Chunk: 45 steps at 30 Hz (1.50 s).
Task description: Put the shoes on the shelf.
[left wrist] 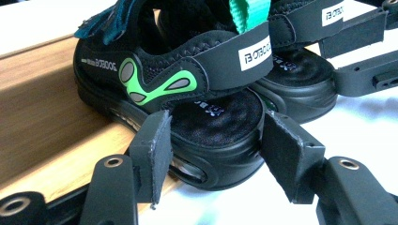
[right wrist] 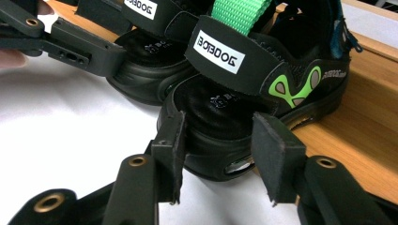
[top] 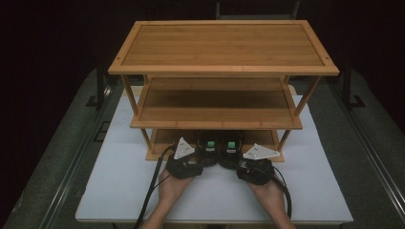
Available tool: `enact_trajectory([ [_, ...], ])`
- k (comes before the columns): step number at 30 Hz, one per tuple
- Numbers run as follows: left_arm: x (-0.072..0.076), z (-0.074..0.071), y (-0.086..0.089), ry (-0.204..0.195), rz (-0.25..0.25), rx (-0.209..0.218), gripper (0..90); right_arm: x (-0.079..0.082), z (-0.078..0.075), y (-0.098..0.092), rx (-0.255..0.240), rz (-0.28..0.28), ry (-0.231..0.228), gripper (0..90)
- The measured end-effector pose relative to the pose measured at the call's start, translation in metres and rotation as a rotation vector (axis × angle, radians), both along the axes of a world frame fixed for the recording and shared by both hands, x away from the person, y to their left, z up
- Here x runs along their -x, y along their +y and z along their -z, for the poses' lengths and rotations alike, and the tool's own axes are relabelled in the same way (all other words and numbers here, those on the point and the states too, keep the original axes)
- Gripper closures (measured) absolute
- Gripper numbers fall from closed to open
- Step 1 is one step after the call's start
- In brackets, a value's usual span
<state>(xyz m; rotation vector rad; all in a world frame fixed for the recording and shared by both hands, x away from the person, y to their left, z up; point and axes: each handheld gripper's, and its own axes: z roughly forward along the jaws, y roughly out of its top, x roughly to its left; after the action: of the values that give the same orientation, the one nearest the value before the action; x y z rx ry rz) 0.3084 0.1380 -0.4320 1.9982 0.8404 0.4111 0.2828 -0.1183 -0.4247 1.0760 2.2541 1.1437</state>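
Two black sandals with green accents stand side by side, toes on the bottom board of a bamboo shoe rack (top: 219, 117) and heels out over the white table. My left gripper (top: 200, 157) (left wrist: 218, 122) straddles the heel of the left sandal (top: 208, 145) (left wrist: 206, 117), with a pad against each side of the sole. My right gripper (top: 235, 160) (right wrist: 220, 119) holds the heel of the right sandal (top: 231, 145) (right wrist: 220, 108) the same way. Each gripper view also takes in the other sandal (left wrist: 300, 70) (right wrist: 150, 61).
The rack has three tiers, and its top shelf (top: 224, 45) and middle shelf (top: 215, 102) are bare. It stands on a white tabletop (top: 119, 181), with dark floor beyond the table's edges. Cables (top: 153, 191) trail back from both grippers toward the person's forearms.
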Motion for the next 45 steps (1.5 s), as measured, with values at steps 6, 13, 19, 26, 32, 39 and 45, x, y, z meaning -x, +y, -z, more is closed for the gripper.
enact_trajectory([
  [6, -0.004, 0.0, -0.003, -0.012, -0.019, -0.01, 44.9, -0.003, 0.002, 0.002, 0.008, 0.026, -0.018, 58.7],
  [13, -0.011, 0.0, -0.006, -0.017, -0.039, -0.019, 46.8, -0.008, 0.004, 0.006, 0.001, 0.055, -0.029, 59.2],
  [19, -0.016, 0.0, -0.008, -0.015, -0.054, -0.018, 47.2, -0.012, 0.006, 0.007, 0.001, 0.08, -0.043, 59.2],
  [26, -0.021, 0.0, -0.01, -0.015, -0.063, -0.023, 47.7, -0.016, 0.006, 0.009, 0.015, 0.099, -0.061, 59.5],
  [32, -0.022, 0.0, -0.011, -0.023, -0.069, -0.023, 48.4, -0.017, 0.007, 0.012, 0.022, 0.106, -0.075, 64.6],
  [39, -0.023, -0.001, -0.012, -0.045, -0.083, -0.023, 53.4, -0.015, 0.004, 0.016, 0.022, 0.113, -0.103, 76.8],
  [45, -0.023, -0.003, -0.013, -0.07, -0.044, -0.028, 73.2, -0.018, 0.006, 0.019, 0.027, 0.096, -0.115, 79.6],
])
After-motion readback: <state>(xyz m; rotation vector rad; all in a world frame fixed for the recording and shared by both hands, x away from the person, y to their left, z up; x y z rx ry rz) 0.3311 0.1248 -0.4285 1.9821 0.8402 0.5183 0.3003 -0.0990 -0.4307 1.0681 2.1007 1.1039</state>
